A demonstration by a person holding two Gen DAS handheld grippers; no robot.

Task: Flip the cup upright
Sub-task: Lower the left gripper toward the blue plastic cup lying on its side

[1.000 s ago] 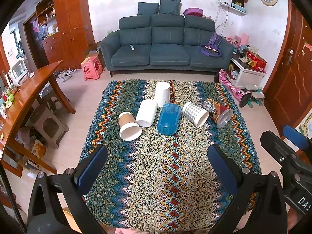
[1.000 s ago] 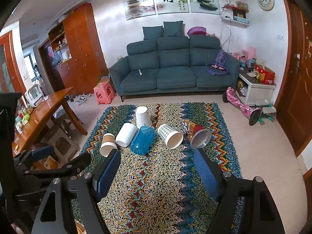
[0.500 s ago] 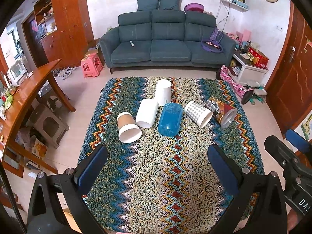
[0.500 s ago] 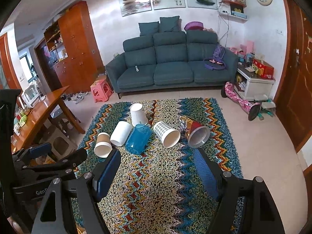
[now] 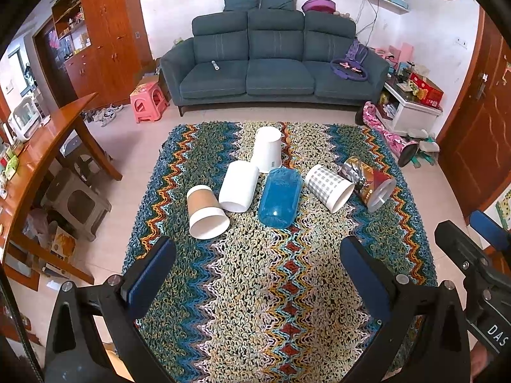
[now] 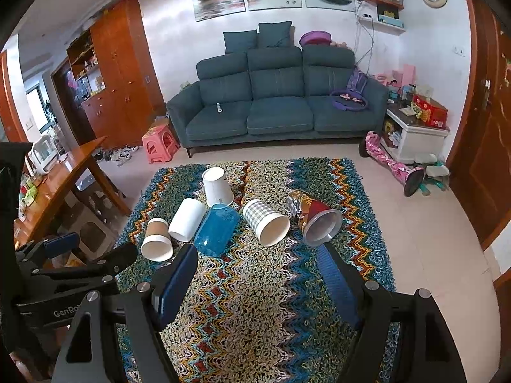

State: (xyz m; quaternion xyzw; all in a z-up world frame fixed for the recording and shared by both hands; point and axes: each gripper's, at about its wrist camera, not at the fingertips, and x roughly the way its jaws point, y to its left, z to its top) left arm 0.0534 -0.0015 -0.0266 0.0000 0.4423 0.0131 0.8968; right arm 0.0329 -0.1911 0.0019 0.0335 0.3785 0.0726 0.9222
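Note:
Several cups lie on the zigzag rug [image 5: 255, 287]. On their sides are a brown-sleeved paper cup [image 5: 206, 212] [image 6: 156, 239], a white cup [image 5: 239, 186] [image 6: 186, 219], a clear blue cup [image 5: 280, 197] [image 6: 217, 229], a checked cup [image 5: 329, 187] [image 6: 266, 226] and a foil-patterned cup [image 5: 367, 184] [image 6: 313, 217]. Behind them another white cup [image 5: 267, 149] [image 6: 217, 187] stands mouth down. My left gripper [image 5: 257, 274] is open above the rug, short of the row. My right gripper [image 6: 257, 282] is open too, nearest the blue and checked cups. Neither holds anything.
A teal sofa [image 5: 271, 63] lines the back wall. Beside the rug on the left are a wooden table [image 5: 41, 146], a grey stool [image 5: 76, 201] and a pink stool [image 5: 148, 100]. A white cabinet [image 5: 412, 108] and pink toy [image 5: 391, 140] sit right, by a wooden door [image 5: 479, 121].
Both views have closed in and dipped slightly toward the cups, which sit larger and lower in frame. The cups have not moved and both grippers stay open.

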